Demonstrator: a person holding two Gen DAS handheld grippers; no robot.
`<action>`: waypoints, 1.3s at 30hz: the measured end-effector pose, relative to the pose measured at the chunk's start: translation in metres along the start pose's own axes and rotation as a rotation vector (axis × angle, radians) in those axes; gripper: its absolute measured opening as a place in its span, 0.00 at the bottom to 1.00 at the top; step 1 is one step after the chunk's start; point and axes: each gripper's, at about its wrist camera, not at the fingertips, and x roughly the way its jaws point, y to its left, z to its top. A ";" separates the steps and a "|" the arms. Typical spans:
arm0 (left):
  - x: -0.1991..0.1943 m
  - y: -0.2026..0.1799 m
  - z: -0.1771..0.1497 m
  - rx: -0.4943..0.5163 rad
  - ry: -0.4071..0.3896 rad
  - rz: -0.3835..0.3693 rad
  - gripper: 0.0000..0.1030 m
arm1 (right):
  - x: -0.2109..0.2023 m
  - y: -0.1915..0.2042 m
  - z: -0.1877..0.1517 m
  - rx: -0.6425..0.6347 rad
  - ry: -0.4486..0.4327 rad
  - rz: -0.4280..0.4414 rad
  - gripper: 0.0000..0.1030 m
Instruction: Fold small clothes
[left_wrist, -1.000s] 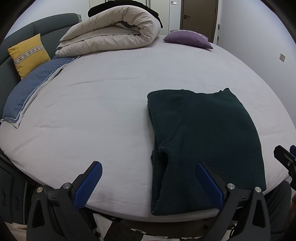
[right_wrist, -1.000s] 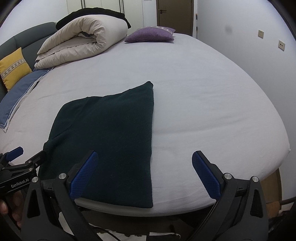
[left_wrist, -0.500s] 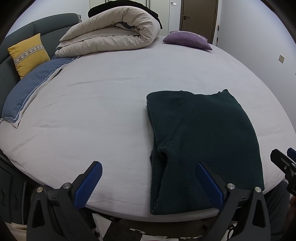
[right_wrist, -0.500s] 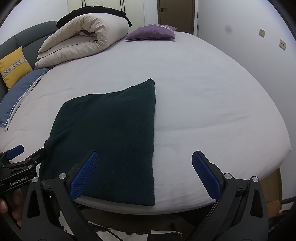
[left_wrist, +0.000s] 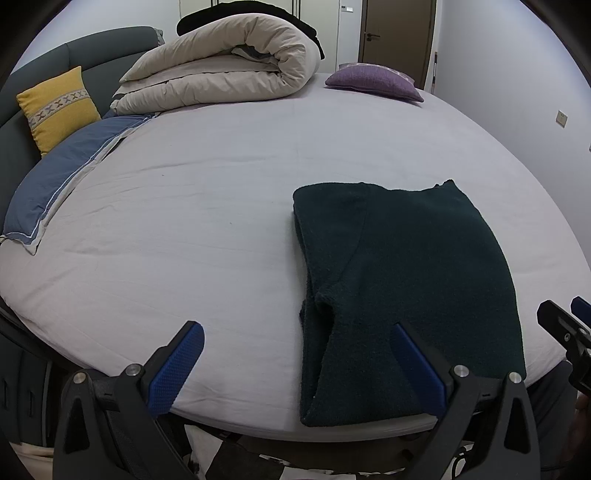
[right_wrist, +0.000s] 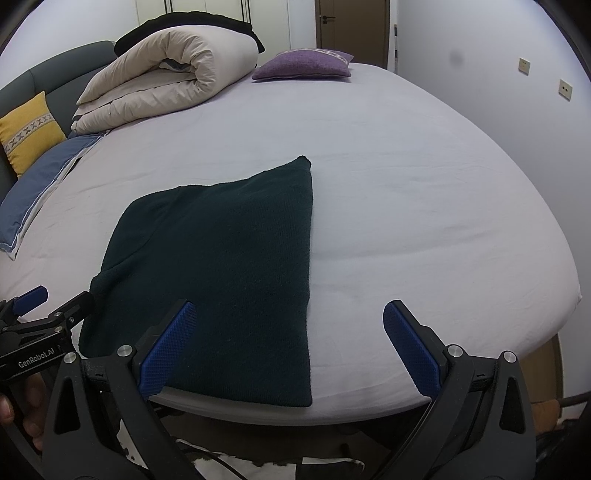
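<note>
A dark green knit garment (left_wrist: 402, 280) lies folded flat on the white bed sheet near the front edge; it also shows in the right wrist view (right_wrist: 218, 266). My left gripper (left_wrist: 299, 354) is open and empty, held just off the bed's front edge, its right finger over the garment's near left part. My right gripper (right_wrist: 291, 339) is open and empty, straddling the garment's near right corner. Each gripper shows at the edge of the other's view.
A rolled beige duvet (left_wrist: 225, 77) and a purple cushion (left_wrist: 375, 79) lie at the far side of the bed (left_wrist: 184, 206). A blue pillow (left_wrist: 62, 173) and a yellow cushion (left_wrist: 59, 107) sit at the left. A wall is at the right.
Both grippers have drifted slightly; the garment sits a little higher in both views. Both jaws stay open and the garment has not moved.
</note>
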 end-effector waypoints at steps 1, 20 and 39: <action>0.000 -0.001 0.000 0.000 0.000 0.000 1.00 | 0.000 0.000 0.000 0.001 0.001 0.001 1.00; -0.001 -0.003 0.000 0.000 -0.003 0.002 1.00 | 0.000 0.000 -0.001 -0.001 0.000 0.003 1.00; -0.003 -0.005 -0.002 0.000 -0.004 0.004 1.00 | -0.001 0.000 -0.003 0.005 0.002 0.006 1.00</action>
